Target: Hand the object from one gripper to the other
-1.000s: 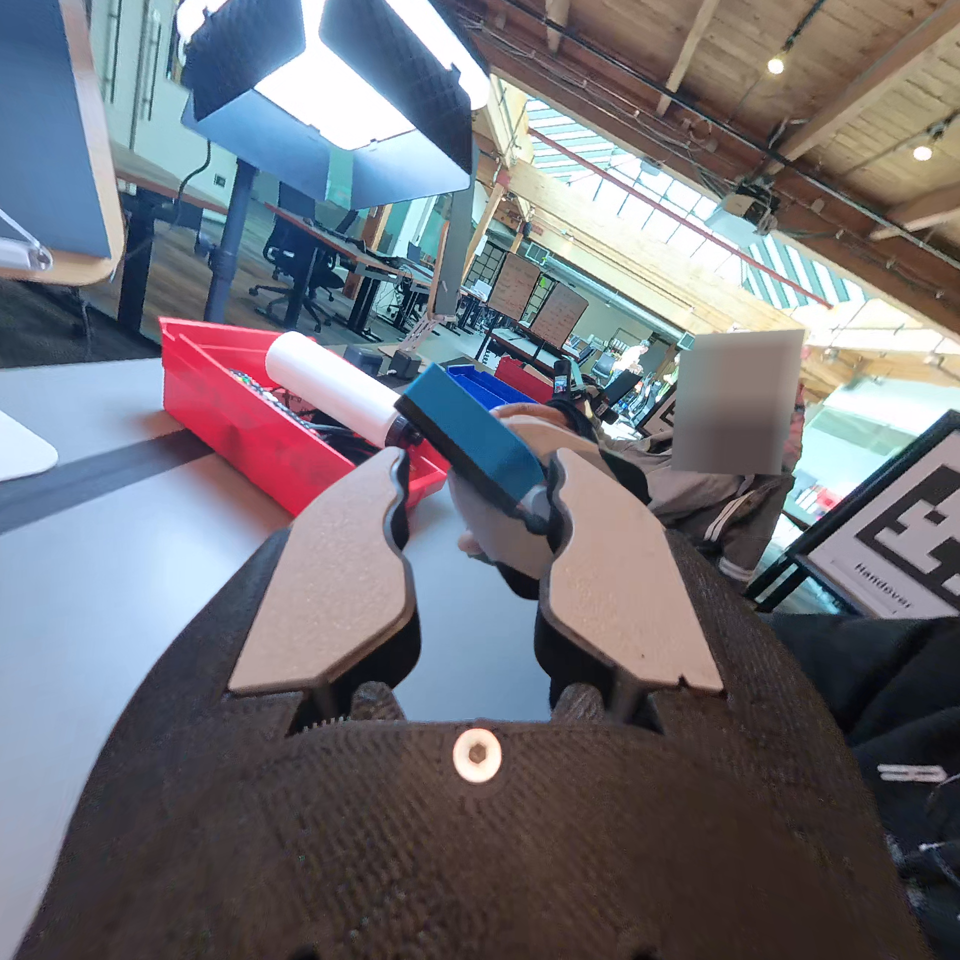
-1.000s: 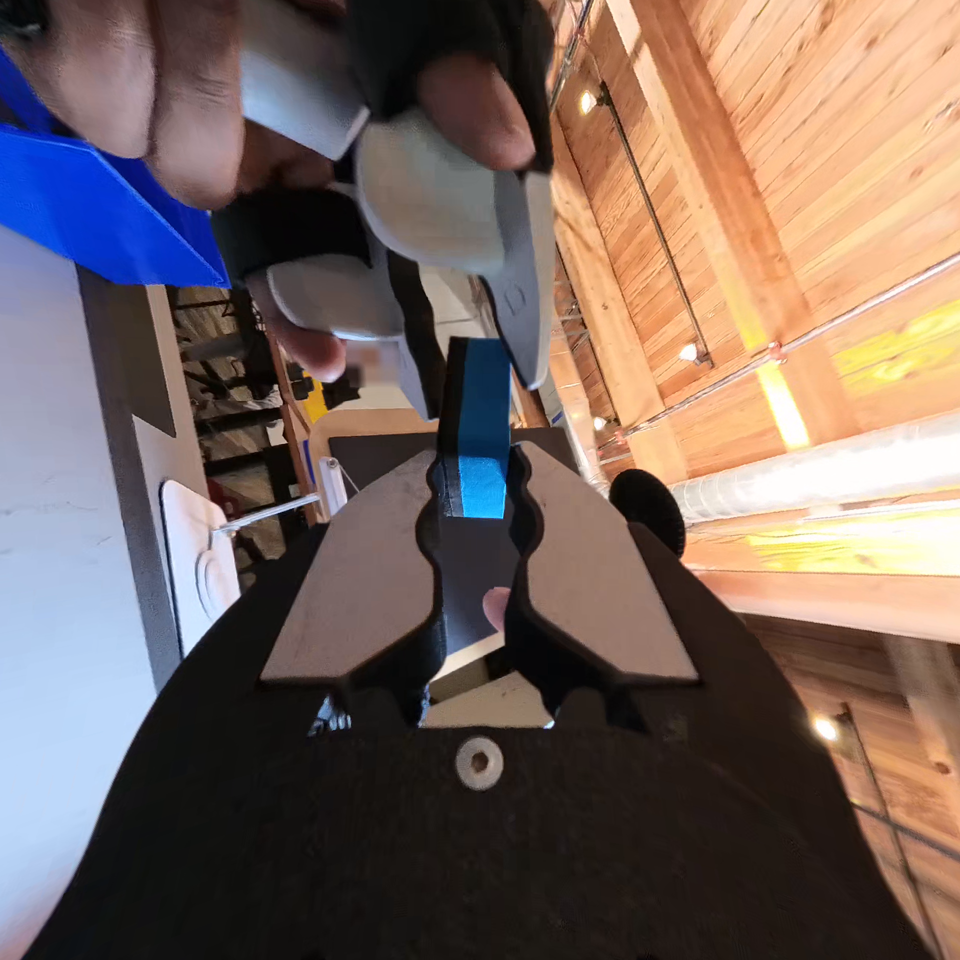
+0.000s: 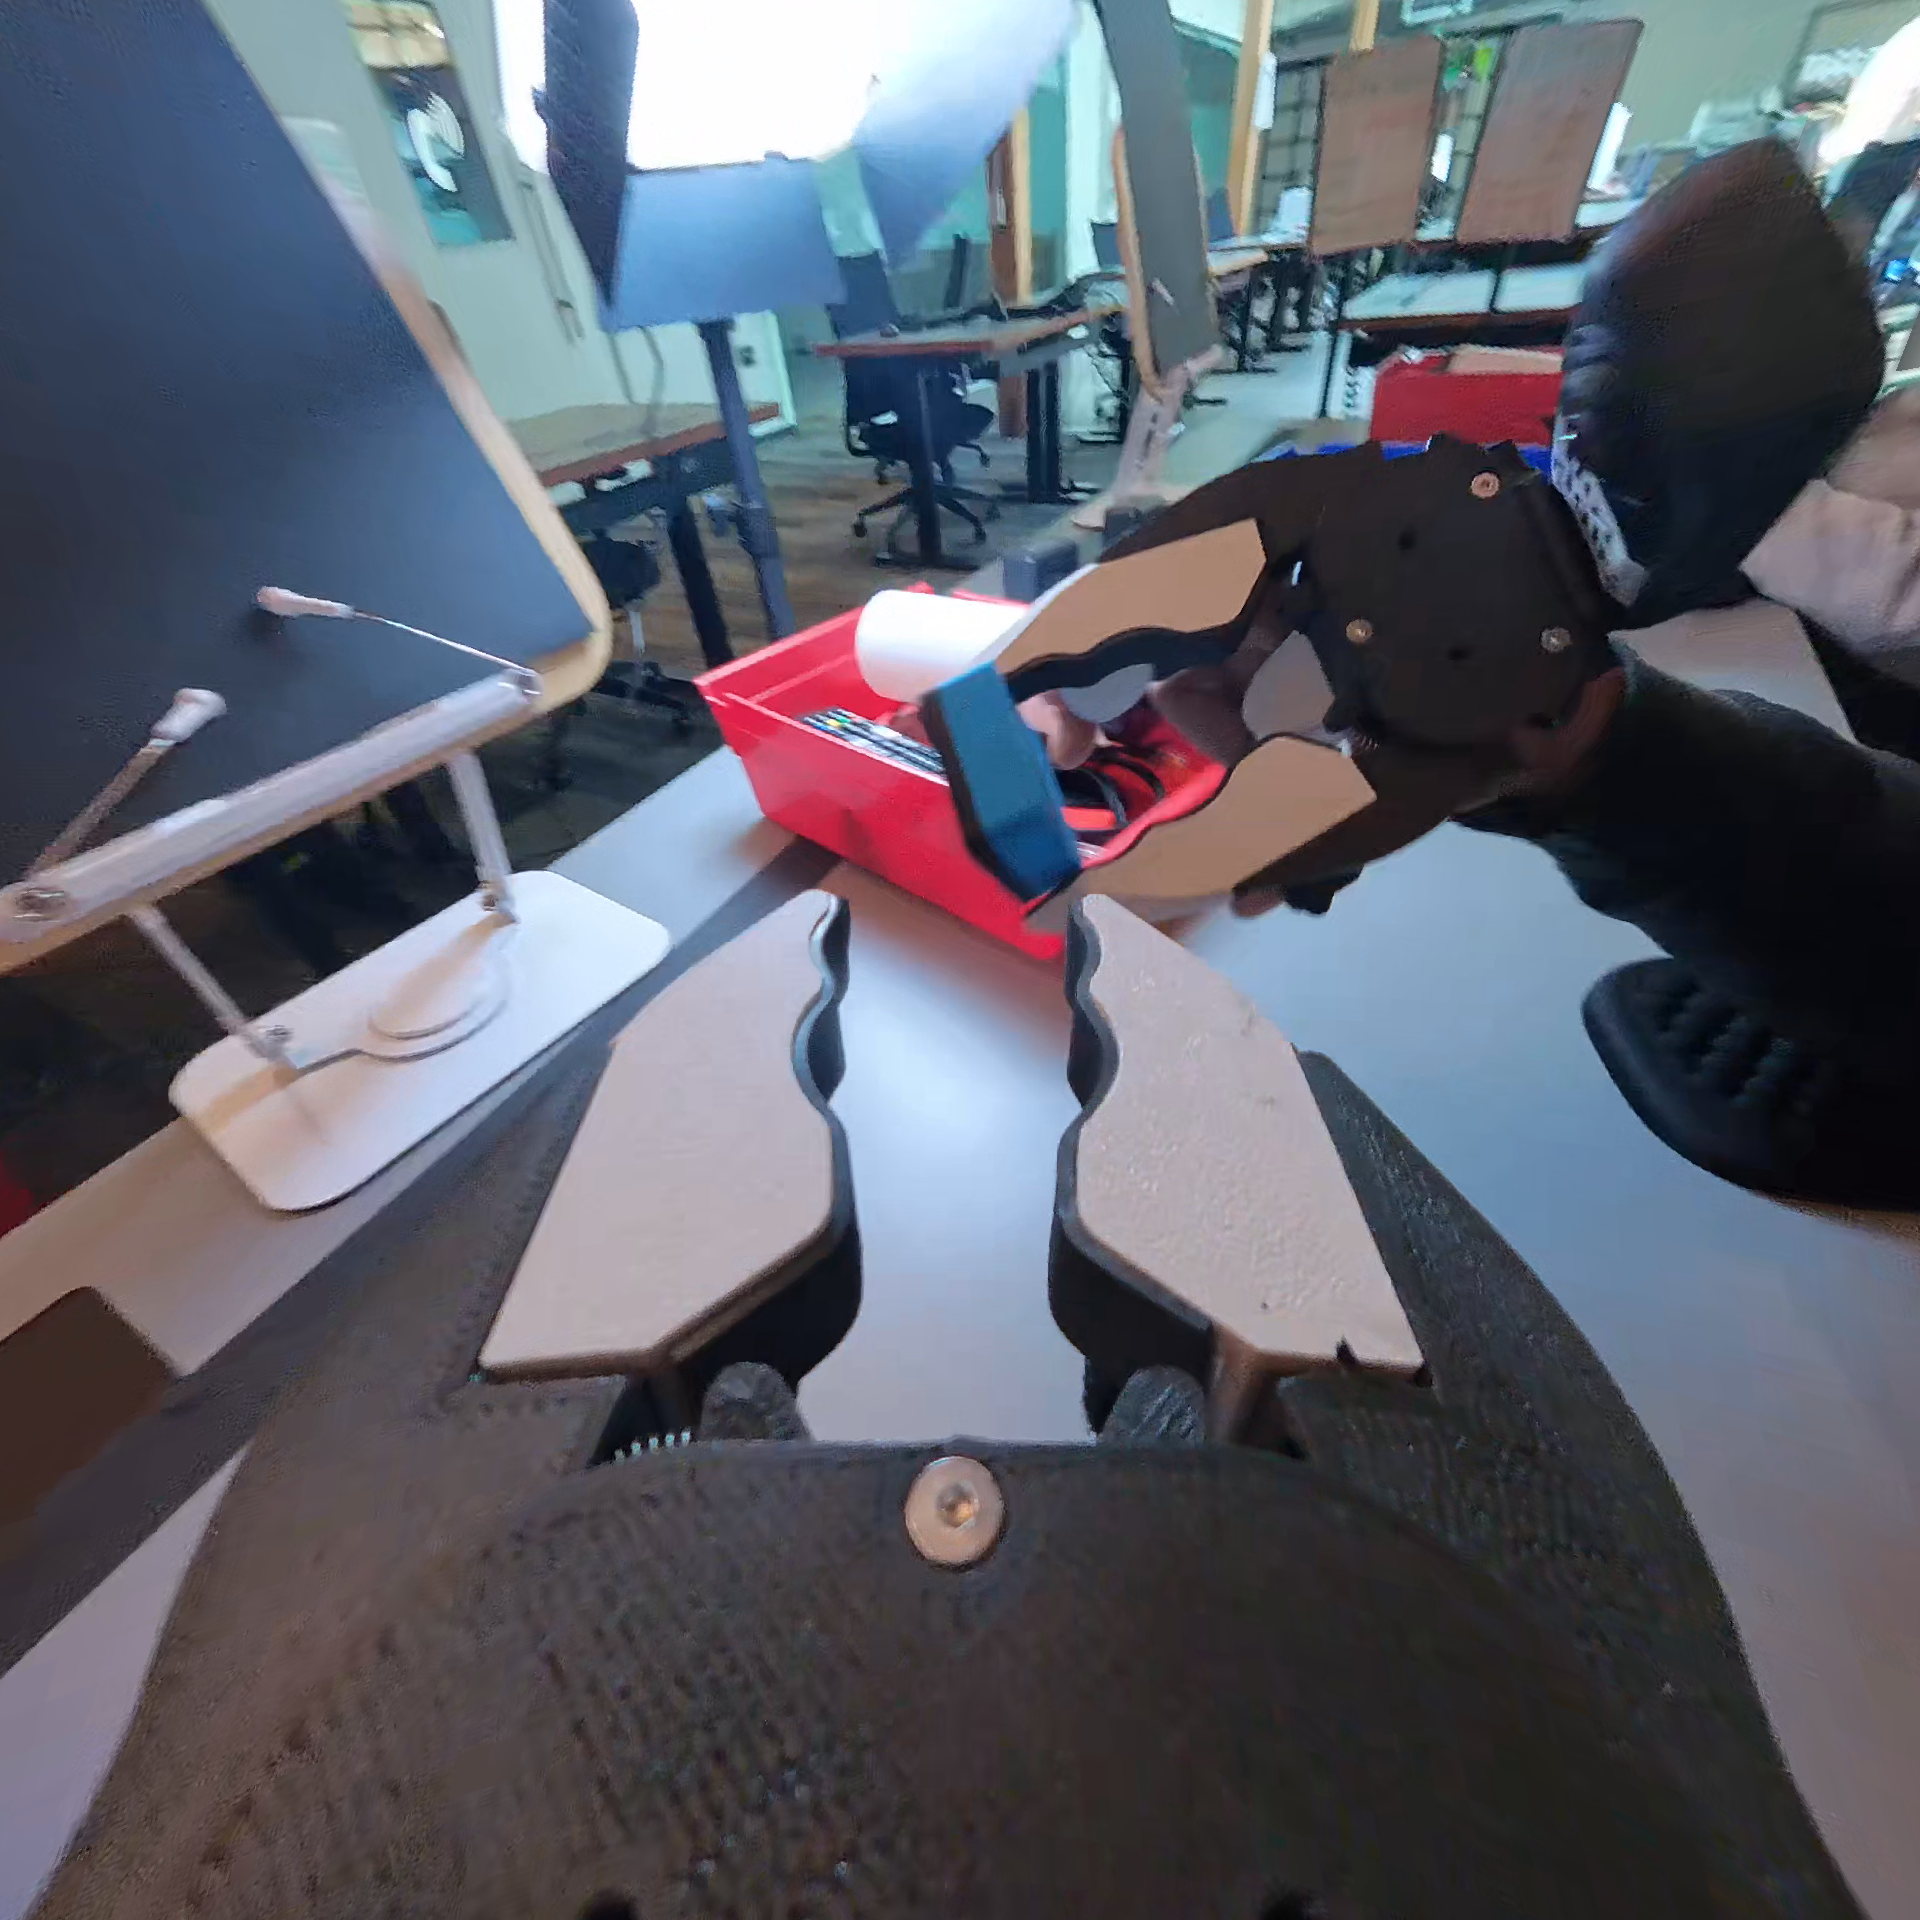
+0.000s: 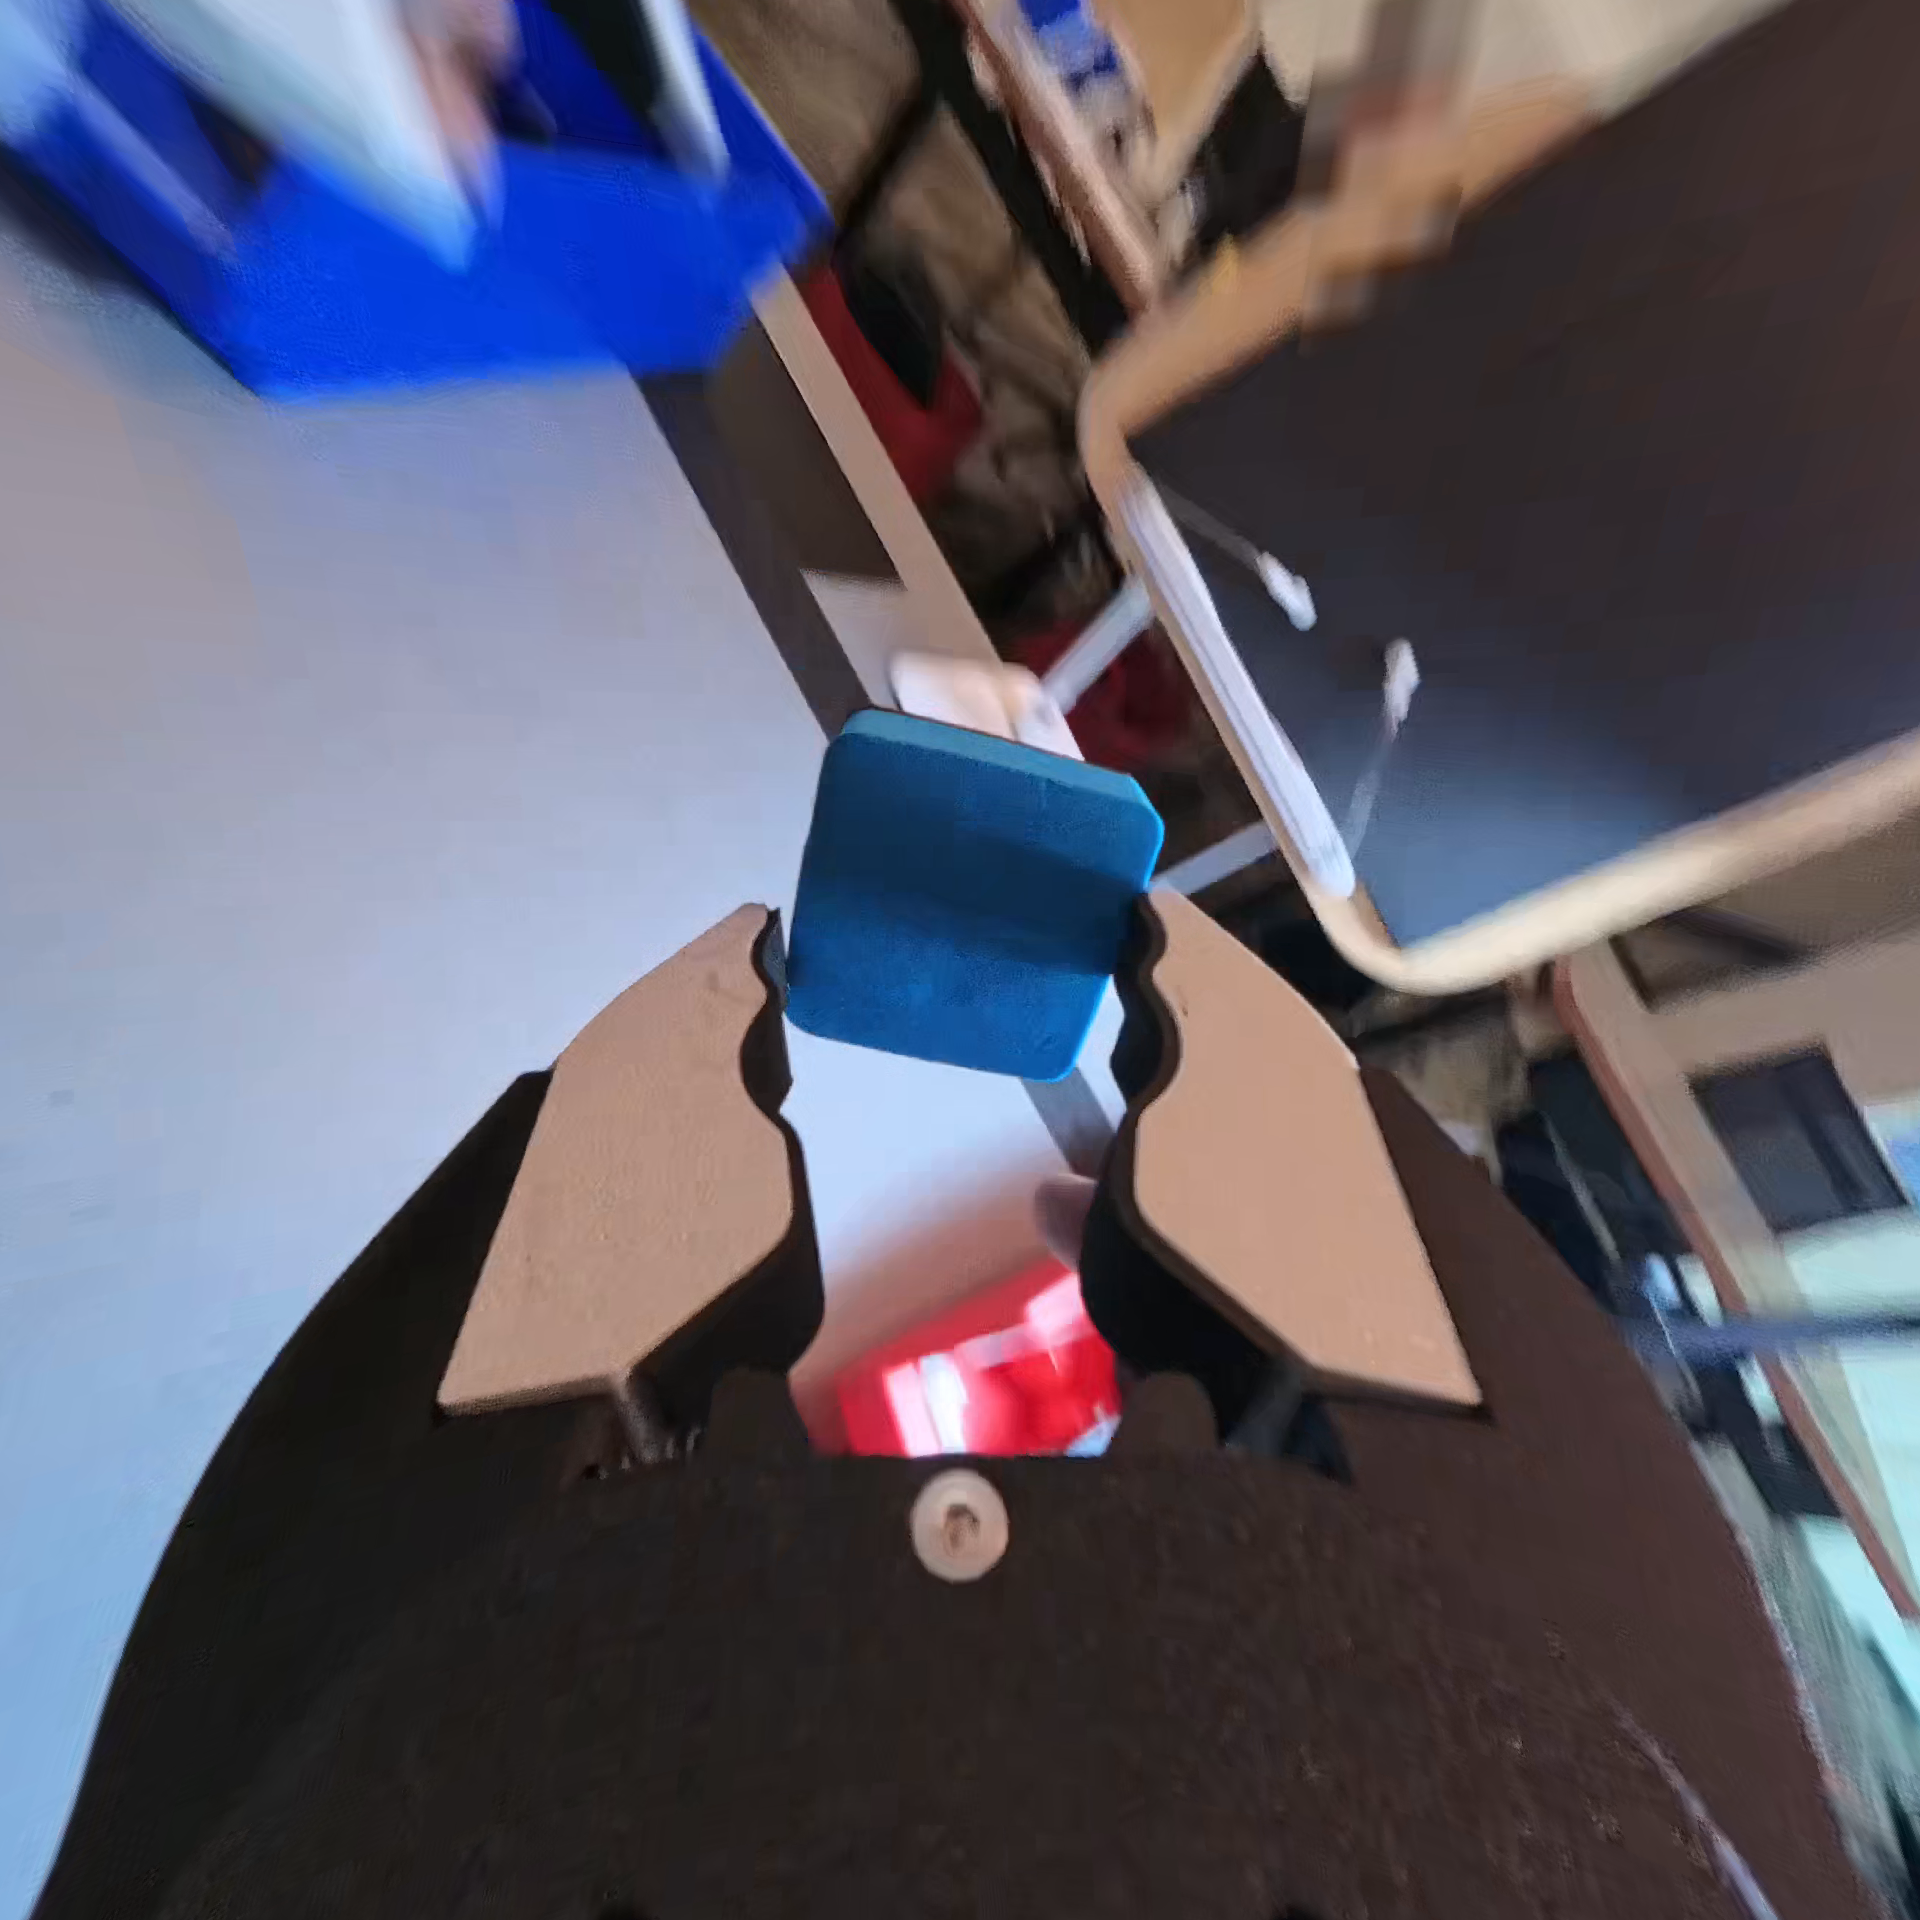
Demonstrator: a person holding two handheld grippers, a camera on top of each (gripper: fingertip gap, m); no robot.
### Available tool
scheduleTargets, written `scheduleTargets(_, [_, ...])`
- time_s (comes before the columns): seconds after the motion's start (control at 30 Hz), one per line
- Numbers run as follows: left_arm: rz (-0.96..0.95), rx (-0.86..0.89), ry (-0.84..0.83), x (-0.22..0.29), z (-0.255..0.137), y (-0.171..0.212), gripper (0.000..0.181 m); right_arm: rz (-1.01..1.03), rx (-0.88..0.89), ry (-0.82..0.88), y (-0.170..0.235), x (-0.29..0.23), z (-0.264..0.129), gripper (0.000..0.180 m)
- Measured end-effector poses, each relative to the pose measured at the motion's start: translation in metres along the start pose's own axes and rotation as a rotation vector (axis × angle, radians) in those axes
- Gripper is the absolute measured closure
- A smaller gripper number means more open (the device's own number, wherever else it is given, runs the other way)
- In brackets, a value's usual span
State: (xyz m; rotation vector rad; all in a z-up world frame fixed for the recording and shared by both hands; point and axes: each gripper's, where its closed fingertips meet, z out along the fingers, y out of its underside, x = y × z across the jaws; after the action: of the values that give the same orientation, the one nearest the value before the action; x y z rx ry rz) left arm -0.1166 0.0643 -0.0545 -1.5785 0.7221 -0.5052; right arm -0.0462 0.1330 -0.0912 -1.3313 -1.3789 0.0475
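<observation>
I've got the blue block [image 4: 971, 904] pinched in my right tool [image 4: 951, 951], fingers pressed onto its two opposite edges, near the tips only. In the right wrist view its broad blue face looks back at the camera and roughly half of it sticks out past the fingertips. The view is smeared w/ motion blur, so I can't judge how deep the bite really is.

My left tool [image 3: 951, 935] carries nothing: fingers apart, bare grey surface [image 3: 1455, 1039] showing through the gap.

The relation that matters: from the left wrist view, the block [image 3: 1003, 790] sits just ahead of and a bit above my left fingertips, slightly right of the gap's centreline, its lower corner nearly over the right finger's tip. It isn't between the left fingers yet. Its long axis tilts down toward me and to the right; I'm seeing a thin dark edge and the blue face, so the slab is roughly edge-on to the left gap. The right tool [image 3: 1049, 790] comes in from the right, crosswise to my left one, so the two sets of fingers shouldn't clash (assuming I keep that angle).

Behind sits a red bin [image 3: 831, 790] w/ a white roll [image 3: 925, 639], and a stand [image 3: 416, 1029] at left; neither is in my way.

I reckon the next bit needs the left tool nudged fwd and up to straddle the free lower end. Risk: a shallow tip grip slipping as the left closes.
</observation>
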Motion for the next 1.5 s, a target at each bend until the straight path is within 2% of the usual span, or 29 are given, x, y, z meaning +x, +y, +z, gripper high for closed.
scheduleTargets(0.1, [-0.018, 0.047, -0.086, -0.029, -0.025, -0.016, 0.14, 0.092, -0.236, 0.118, 0.073, 0.055, -0.007, 0.118])
scheduleTargets(0.23, [-0.023, 0.035, -0.219, -0.067, -0.05, -0.017, 0.14, 0.234, -0.604, 0.134, 0.179, 0.08, -0.008, 0.119])
scheduleTargets(0.3, [-0.023, 0.003, -0.285, -0.086, -0.061, -0.01, 0.14, 0.315, -0.681, 0.109, 0.207, 0.078, -0.004, 0.119])
scheduleTargets(0.4, [-0.039, -0.026, -0.371, -0.111, -0.078, -0.002, 0.141, 0.373, -0.734, 0.108, 0.228, 0.078, -0.001, 0.118])
scheduleTargets(0.7, [-0.115, -0.18, -0.613, -0.179, -0.137, 0.039, 0.139, 0.452, -0.526, 0.245, 0.198, 0.096, -0.009, 0.109])
scheduleTargets(0.9, [-0.205, -0.389, -0.734, -0.214, -0.167, 0.094, 0.132, 0.546, -0.213, 0.168, 0.143, 0.077, -0.024, 0.109])
scheduleTargets(1.1, [-0.39, -0.68, -0.745, -0.241, -0.178, 0.17, 0.12, 0.465, -0.097, 0.086, 0.1, 0.04, -0.041, 0.114])
scheduleTargets(1.2, [-0.493, -0.812, -0.718, -0.247, -0.175, 0.204, 0.109, 0.474, -0.052, 0.035, 0.085, 0.02, -0.041, 0.116])
scheduleTargets(1.4, [-0.636, -1.01, -0.68, -0.249, -0.168, 0.257, 0.09, 0.468, -0.05, -0.027, 0.078, -0.002, -0.031, 0.117])
scheduleTargets(1.5, [-0.679, -1.046, -0.694, -0.252, -0.166, 0.267, 0.084, 0.489, -0.053, -0.055, 0.08, -0.009, -0.028, 0.118])
